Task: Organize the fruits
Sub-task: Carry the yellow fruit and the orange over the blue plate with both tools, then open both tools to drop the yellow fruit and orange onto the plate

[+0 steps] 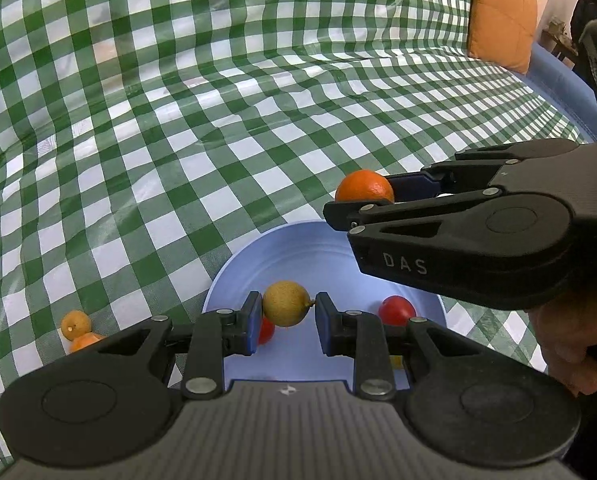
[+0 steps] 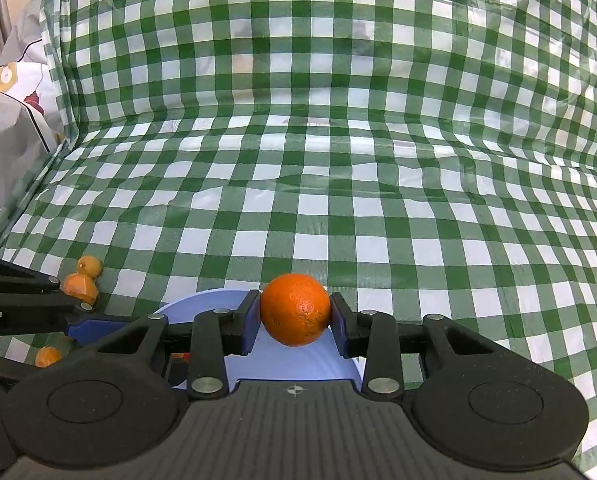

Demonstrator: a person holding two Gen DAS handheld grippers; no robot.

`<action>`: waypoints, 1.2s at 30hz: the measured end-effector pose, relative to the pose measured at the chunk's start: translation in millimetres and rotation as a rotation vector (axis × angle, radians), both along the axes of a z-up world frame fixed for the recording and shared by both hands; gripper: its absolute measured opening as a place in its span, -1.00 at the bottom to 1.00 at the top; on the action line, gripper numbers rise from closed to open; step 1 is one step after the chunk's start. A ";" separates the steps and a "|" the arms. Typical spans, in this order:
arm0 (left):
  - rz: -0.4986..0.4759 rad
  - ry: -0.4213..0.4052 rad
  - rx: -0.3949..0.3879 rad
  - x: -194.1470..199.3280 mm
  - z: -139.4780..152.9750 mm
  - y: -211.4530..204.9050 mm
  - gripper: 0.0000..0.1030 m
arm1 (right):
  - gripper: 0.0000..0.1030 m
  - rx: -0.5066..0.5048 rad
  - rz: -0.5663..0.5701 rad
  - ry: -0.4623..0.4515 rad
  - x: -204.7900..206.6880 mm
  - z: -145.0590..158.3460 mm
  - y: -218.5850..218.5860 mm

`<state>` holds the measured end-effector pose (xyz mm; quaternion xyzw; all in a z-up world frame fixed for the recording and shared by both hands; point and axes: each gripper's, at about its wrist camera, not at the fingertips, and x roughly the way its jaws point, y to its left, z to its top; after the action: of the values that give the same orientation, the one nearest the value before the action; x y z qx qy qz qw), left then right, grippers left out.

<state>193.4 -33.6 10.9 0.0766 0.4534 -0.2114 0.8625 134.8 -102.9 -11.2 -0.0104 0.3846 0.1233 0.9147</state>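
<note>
My left gripper point(image 1: 286, 312) is shut on a small tan-yellow round fruit point(image 1: 285, 303) and holds it above a light blue plate point(image 1: 298, 248). Two red fruits point(image 1: 396, 310) lie in the plate, one partly hidden behind the left finger. My right gripper point(image 2: 295, 316) is shut on an orange point(image 2: 295, 309) over the plate's rim point(image 2: 202, 300); it also shows in the left wrist view point(image 1: 364, 188), at the plate's far right edge. The left gripper's fingers point(image 2: 26, 292) enter the right wrist view at the left.
A green-and-white checked cloth point(image 1: 218, 120) covers the surface and rises behind. A tan fruit point(image 1: 75, 324) and an orange piece point(image 1: 84, 342) lie on the cloth left of the plate; they also show in the right wrist view point(image 2: 83, 280). An orange cushion point(image 1: 502, 12) stands far right.
</note>
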 end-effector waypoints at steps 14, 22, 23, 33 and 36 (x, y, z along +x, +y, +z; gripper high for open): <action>-0.019 0.001 -0.027 -0.2 2.2 -0.1 -0.39 | -0.26 0.001 0.003 0.008 2.5 -0.5 -0.9; -0.026 -0.003 -0.059 -1.9 6.1 1.9 -0.04 | -0.04 -0.001 0.002 -0.009 2.6 0.5 0.0; -0.027 -0.004 -0.056 -2.1 5.8 1.5 -0.04 | -0.04 -0.002 0.000 -0.008 2.9 0.4 0.2; -0.022 -0.008 -0.043 -1.7 5.5 3.0 -0.06 | 0.00 -0.005 -0.006 -0.011 4.4 -0.7 0.5; -0.012 -0.009 -0.043 -1.1 6.6 5.1 -0.13 | 0.00 -0.006 -0.003 -0.014 3.7 -0.3 0.4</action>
<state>192.3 -28.5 17.5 0.0616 0.4444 -0.2258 0.8647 138.5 -102.5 -11.5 -0.0133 0.3786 0.1208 0.9175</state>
